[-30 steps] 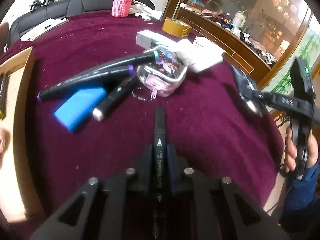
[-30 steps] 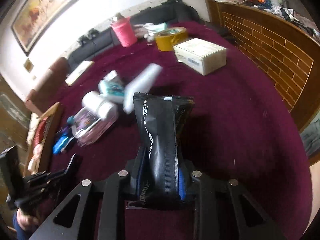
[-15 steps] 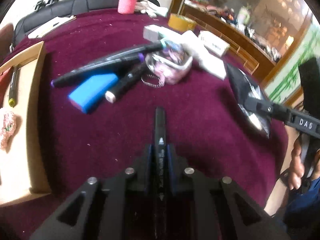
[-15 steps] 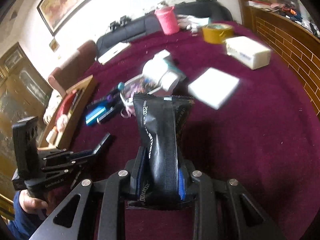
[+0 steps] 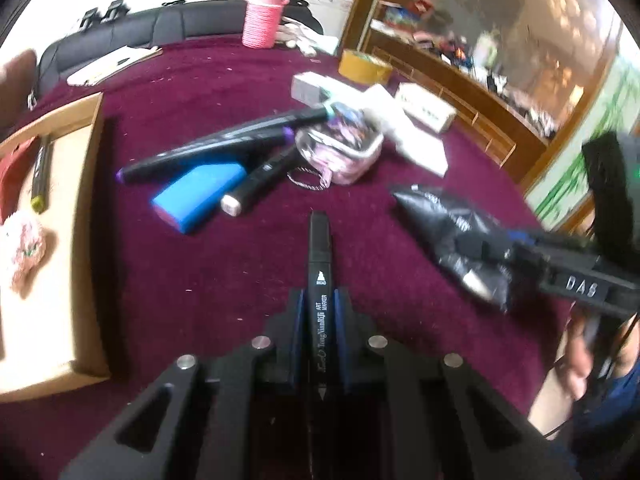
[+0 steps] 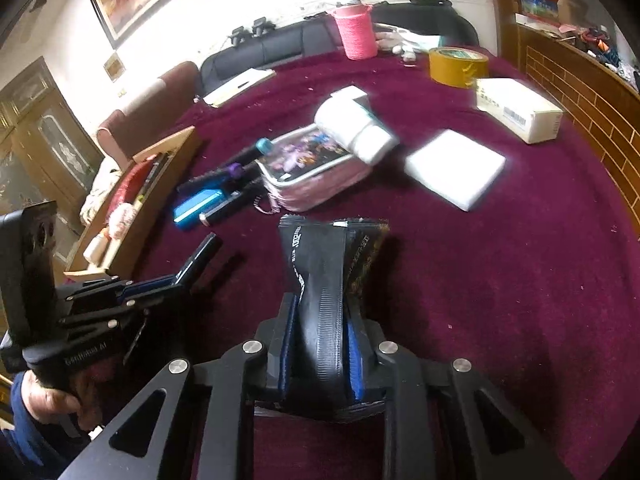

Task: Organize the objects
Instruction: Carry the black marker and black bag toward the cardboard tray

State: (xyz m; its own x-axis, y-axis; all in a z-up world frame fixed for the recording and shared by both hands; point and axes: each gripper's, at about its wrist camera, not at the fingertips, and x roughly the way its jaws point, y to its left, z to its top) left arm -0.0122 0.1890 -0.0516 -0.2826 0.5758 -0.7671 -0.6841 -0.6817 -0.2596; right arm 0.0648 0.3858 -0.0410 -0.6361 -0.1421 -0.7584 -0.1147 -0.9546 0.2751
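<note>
My left gripper point(image 5: 319, 300) is shut on a black art marker point(image 5: 319, 256) that points forward above the maroon tablecloth point(image 5: 240, 280). My right gripper point(image 6: 320, 316) is shut on a black snack packet point(image 6: 324, 272), held upright; the packet also shows in the left wrist view point(image 5: 452, 236). Ahead lie several black markers point(image 5: 224, 148), a blue case point(image 5: 200, 196) and a pink pouch point(image 5: 340, 148). A wooden tray point(image 5: 86, 208) stands at the left with a marker point(image 5: 40, 172) and a pink item point(image 5: 24, 248) in it.
A white flat pack point(image 6: 456, 168), a white box point(image 6: 520, 108), a yellow tape roll point(image 6: 456, 66), a pink cup point(image 6: 356, 32) and a white tube point(image 6: 352, 128) lie farther back. A brick-patterned wooden rail point(image 6: 580, 92) borders the right side.
Both grippers have pulled back and swung left with their loads. The wooden tray has come into view at the left. The right gripper with the packet has moved closer to the left one.
</note>
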